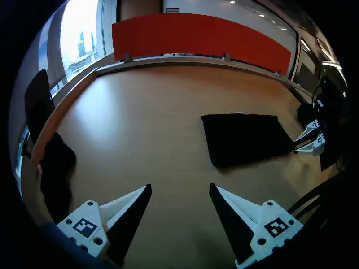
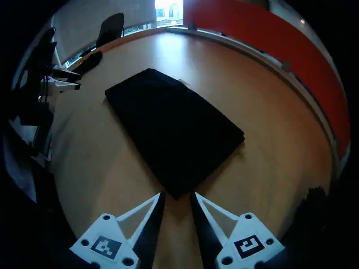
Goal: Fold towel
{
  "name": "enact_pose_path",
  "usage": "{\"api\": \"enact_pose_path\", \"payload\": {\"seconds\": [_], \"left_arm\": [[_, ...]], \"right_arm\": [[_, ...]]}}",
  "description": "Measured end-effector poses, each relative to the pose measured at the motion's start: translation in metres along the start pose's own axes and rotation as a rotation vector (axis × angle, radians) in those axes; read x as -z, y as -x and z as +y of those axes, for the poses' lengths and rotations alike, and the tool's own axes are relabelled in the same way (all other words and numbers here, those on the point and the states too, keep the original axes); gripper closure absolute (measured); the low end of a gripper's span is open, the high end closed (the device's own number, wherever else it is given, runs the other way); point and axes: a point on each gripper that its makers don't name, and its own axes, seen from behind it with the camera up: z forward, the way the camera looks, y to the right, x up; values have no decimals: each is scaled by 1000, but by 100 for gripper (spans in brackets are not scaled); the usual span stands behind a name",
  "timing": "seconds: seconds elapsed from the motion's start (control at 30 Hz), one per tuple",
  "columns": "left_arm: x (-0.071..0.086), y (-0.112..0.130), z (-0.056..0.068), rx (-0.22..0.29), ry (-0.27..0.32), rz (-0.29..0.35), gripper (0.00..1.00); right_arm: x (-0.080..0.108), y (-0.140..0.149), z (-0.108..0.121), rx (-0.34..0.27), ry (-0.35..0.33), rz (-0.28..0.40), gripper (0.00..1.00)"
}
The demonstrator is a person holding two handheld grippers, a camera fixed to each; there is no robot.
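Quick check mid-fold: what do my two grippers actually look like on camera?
The left gripper and right gripper look alike: each has two long, tapering triangular fingers, white on the outside with black inner faces, and a square black-and-white marker on the white base of each finger.

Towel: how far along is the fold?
Done: the black towel lies as a flat, tidy rectangle on the table, apparently already folded. In hand: the right gripper straddles its near corner, jaws not clamped; the left gripper hangs open, well away. Left: any further fold.
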Motion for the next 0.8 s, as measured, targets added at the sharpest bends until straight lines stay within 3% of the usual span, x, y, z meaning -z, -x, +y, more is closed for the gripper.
{"api": "enact_pose_path", "payload": {"seconds": [0.17, 0.37, 0.8], "left_arm": [[1, 1, 0, 1, -1, 0, 5], [1, 0, -1, -2, 0, 0, 5], [-1, -5, -2, -3, 0, 6, 5]], "right_arm": [[0, 0, -1, 7, -7, 3, 75], [0, -6, 0, 10, -5, 21, 93], [10, -36, 2, 19, 13, 81, 94]]}}
